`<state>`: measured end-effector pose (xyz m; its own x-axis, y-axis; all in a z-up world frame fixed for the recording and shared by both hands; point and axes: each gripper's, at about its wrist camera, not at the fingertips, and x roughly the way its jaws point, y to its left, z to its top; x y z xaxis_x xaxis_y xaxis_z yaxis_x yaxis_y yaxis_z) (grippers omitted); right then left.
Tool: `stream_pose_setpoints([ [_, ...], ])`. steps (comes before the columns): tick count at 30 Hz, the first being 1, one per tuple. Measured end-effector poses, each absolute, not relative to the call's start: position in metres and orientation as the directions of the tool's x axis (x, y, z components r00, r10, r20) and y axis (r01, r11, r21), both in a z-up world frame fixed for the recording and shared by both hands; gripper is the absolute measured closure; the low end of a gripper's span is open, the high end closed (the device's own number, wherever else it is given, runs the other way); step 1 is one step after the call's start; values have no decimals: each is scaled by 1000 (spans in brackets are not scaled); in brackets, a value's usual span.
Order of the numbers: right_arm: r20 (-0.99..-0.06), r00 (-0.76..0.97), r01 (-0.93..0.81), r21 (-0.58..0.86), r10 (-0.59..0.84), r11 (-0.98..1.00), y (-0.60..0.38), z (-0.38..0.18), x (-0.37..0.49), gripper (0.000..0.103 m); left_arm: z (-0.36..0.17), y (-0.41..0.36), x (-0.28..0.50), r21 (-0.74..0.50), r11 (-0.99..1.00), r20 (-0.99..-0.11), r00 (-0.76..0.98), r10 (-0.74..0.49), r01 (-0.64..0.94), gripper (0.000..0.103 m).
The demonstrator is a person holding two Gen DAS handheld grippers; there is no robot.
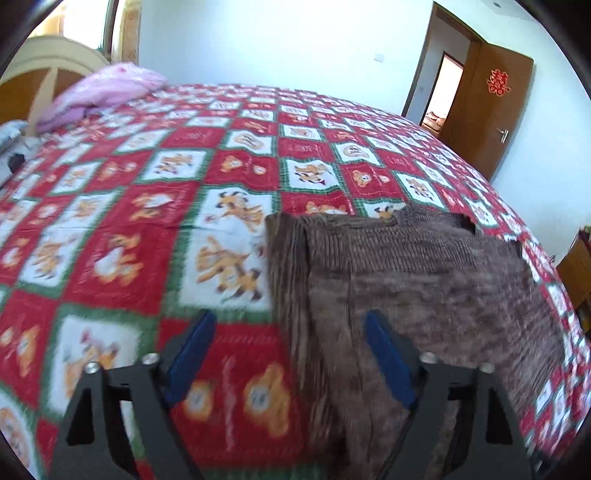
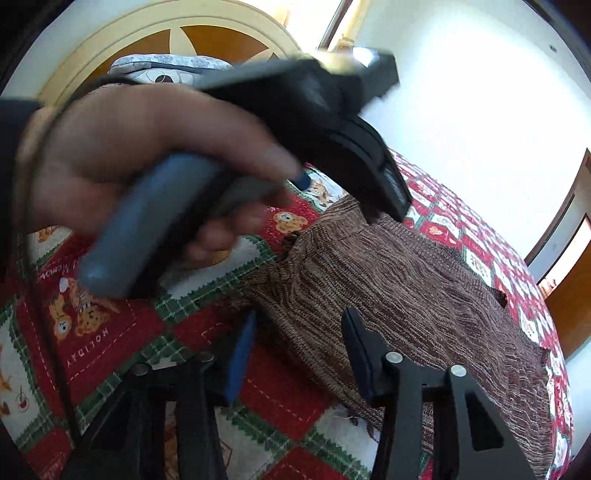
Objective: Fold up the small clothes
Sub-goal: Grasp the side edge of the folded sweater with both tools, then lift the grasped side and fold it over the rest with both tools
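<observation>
A brown ribbed knit garment [image 1: 406,280] lies on the bed, partly folded, with a folded edge on its left side. My left gripper [image 1: 288,332] is open, its fingers astride that left edge, holding nothing. In the right wrist view the same garment [image 2: 388,288] spreads to the right. My right gripper [image 2: 299,332] is open just above its near corner. The left gripper [image 2: 384,210] with the hand holding it shows above the garment's far end; its fingertips are hidden.
The bed is covered by a red, green and white cartoon-print quilt [image 1: 155,206]. A pink pillow [image 1: 107,88] lies by the headboard [image 2: 166,33]. A brown door [image 1: 491,107] stands open at the right.
</observation>
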<state>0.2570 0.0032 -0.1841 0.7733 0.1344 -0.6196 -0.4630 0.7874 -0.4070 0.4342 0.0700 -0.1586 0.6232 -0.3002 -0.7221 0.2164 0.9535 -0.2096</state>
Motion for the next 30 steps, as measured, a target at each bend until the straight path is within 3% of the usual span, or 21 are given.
stream_pose_setpoints([
  [6, -615, 773, -479, -406, 155, 778, 5, -188, 252, 72, -174, 57, 460, -226, 949, -757, 573, -314, 221, 34],
  [7, -618, 769, -484, -398, 162, 779, 5, -188, 252, 75, -173, 58, 461, -244, 944, -747, 577, -330, 224, 42],
  [8, -620, 767, -488, -394, 167, 779, 5, -189, 252, 78, -173, 60, 463, -262, 938, -741, 576, -346, 226, 58],
  [11, -626, 760, -500, -389, 176, 774, 6, -189, 252, 89, -178, 72, 469, -347, 914, -715, 571, -403, 210, 85],
  [13, -621, 766, -498, -404, 170, 768, 10, -187, 245, 98, -178, 75, 469, -374, 903, -705, 567, -426, 214, 89],
  [24, -620, 756, -488, -317, 211, 813, -12, -156, 243, 99, -170, 76, 475, -413, 894, -723, 534, -439, 176, 94],
  [30, -620, 741, -473, -213, 255, 855, -36, -139, 246, 99, -159, 81, 472, -500, 855, -684, 541, -489, 141, 94],
])
